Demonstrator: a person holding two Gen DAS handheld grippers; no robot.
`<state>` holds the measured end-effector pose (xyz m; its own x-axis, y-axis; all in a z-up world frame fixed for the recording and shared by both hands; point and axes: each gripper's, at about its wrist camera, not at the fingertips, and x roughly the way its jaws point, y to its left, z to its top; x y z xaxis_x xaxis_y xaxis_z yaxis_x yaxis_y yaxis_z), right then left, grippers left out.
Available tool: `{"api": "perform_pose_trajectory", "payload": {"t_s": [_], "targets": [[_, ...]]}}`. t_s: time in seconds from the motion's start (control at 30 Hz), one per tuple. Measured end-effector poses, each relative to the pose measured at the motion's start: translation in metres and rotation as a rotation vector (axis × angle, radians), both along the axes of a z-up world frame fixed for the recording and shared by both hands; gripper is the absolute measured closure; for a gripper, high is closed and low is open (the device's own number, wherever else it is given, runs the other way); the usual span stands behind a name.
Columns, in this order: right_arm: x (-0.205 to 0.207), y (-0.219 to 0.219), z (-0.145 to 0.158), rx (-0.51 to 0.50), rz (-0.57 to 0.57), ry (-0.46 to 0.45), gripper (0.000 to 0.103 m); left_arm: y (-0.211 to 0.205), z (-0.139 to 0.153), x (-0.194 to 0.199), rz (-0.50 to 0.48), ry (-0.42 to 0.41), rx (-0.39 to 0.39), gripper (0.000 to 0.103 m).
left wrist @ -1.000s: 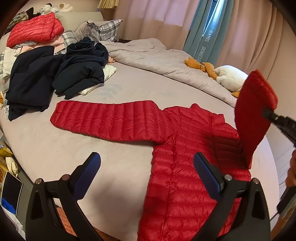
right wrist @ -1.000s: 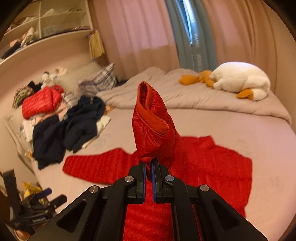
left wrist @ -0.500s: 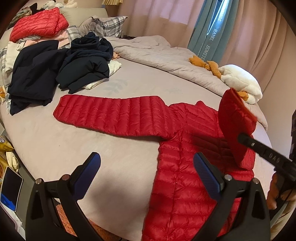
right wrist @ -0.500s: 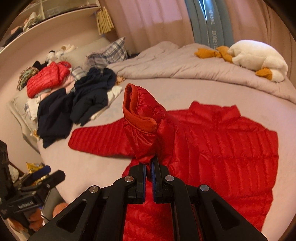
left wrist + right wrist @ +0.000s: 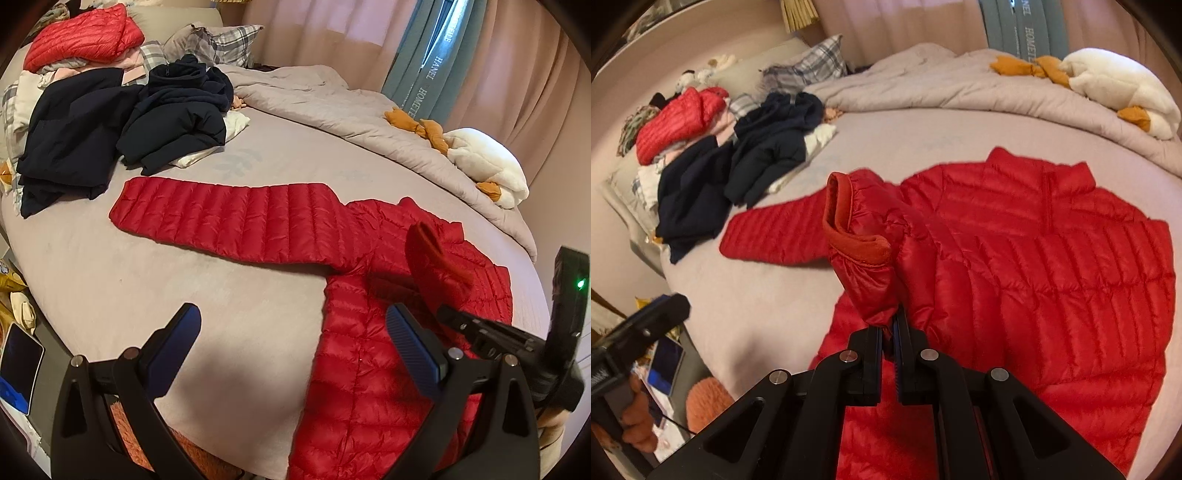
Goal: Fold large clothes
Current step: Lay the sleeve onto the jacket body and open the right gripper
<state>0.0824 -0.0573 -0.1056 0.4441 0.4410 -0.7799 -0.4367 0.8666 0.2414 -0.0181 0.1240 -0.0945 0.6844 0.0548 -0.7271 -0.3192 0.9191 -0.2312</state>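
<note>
red down jacket (image 5: 1052, 258) flat on bed (image 5: 184, 277), R gripper (image 5: 889, 332) clamped on its sleeve cuff (image 5: 857, 236), L gripper (image 5: 295, 339) jaws wide apart w/ nothing in them, blue curtain (image 5: 424, 74) reads "HOMETE.."

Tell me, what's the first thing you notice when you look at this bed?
The bright red puffy jacket lying flat in the middle of the bed, one sleeve stretched out sideways. The right tool pinches the other sleeve, lifting its cuff over the jacket. A white plush goose lies on the far blanket.
</note>
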Motion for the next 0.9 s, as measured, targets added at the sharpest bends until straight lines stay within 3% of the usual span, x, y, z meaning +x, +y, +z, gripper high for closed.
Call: {"api": "perform_pose_trajectory", "payload": {"t_s": [0.3, 0.63, 0.73, 0.83, 0.9], "targets": [[-0.007, 0.015, -0.023, -0.079, 0.009, 0.016, 0.096, 0.004, -0.007, -0.001, 0.006, 0.019, -0.012, 0.002], [-0.011, 0.017, -0.035, -0.092, 0.003, 0.074, 0.096, 0.01, -0.015, -0.001, 0.025, 0.038, -0.013, 0.002], [-0.015, 0.014, -0.029, -0.065, 0.007, 0.075, 0.087, 0.008, -0.018, 0.001, 0.018, 0.043, -0.023, 0.002], [-0.018, 0.008, -0.024, -0.039, 0.006, 0.064, 0.064, 0.004, -0.019, 0.003, 0.008, 0.048, -0.013, 0.002], [-0.02, 0.006, -0.023, -0.041, -0.009, 0.053, 0.063, -0.001, -0.018, 0.004, -0.004, 0.045, -0.008, 0.002]]}}
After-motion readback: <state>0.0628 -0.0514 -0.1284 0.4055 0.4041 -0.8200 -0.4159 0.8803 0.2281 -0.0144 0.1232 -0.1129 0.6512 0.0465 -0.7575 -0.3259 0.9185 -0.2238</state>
